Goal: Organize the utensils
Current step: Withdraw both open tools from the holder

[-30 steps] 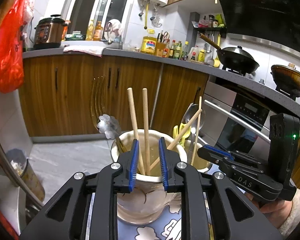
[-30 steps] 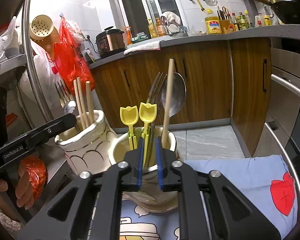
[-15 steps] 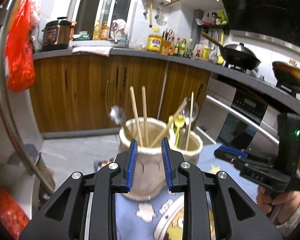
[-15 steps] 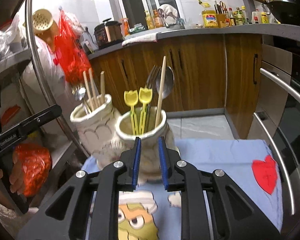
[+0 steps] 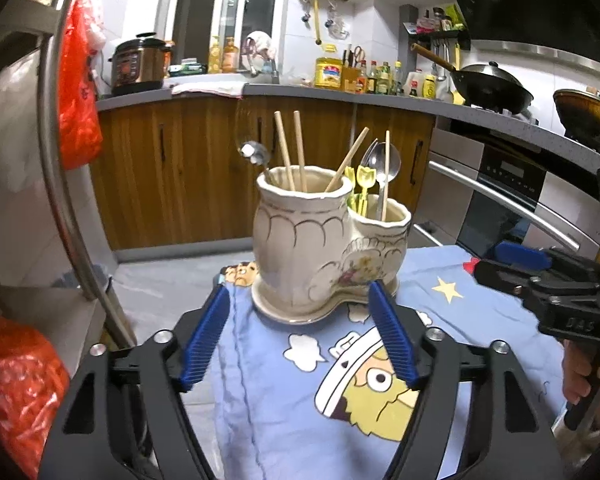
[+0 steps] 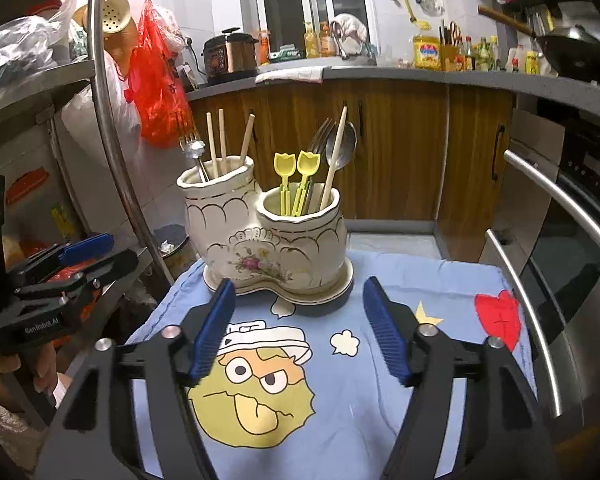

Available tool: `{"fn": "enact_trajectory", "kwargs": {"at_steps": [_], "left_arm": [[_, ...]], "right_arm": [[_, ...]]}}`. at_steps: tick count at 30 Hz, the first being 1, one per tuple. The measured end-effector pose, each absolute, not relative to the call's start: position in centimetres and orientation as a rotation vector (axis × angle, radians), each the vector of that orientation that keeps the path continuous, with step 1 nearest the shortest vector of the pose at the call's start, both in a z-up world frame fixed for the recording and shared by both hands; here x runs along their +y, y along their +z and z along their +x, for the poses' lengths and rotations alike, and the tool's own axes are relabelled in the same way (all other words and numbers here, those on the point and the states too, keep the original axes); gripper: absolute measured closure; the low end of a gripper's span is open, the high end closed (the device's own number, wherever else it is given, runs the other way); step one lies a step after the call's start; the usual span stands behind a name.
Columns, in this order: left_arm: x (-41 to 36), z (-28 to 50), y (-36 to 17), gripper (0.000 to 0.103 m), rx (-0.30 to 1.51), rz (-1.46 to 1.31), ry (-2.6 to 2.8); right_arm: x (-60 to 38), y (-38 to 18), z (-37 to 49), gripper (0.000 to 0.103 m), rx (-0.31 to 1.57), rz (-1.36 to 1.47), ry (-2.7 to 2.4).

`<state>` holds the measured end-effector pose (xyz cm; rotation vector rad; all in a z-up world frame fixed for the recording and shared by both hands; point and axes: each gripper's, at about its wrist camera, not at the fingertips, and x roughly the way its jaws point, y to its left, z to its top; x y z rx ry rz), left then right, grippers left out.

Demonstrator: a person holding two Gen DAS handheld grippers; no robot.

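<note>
Both the left gripper point(image 5: 300, 334) and right gripper point(image 6: 298, 330) hang spread and empty near the two-cup ceramic holder point(image 6: 268, 236) at 12 o'clock on the blue cloth point(image 6: 400, 292), its utensils upright, apparently sorted for retrieval.

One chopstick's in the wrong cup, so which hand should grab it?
Likely right. The right gripper is open and faces the short cup holding that chopstick; the left gripper faces the tall cup.
</note>
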<state>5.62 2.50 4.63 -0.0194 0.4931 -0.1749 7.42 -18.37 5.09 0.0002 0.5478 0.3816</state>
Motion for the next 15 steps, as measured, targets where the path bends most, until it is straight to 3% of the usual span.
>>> {"fn": "enact_trajectory", "kwargs": {"at_steps": [8,15], "left_arm": [[3.3,4.4,3.8,0.010,0.480,0.015,-0.120],[2.9,4.2,3.2,0.005,0.472,0.053,-0.096]], "right_arm": [[-18.0,4.8,6.0,0.005,0.513,-0.040,0.346],[-18.4,4.1,5.8,0.006,0.513,-0.001,0.323]]}}
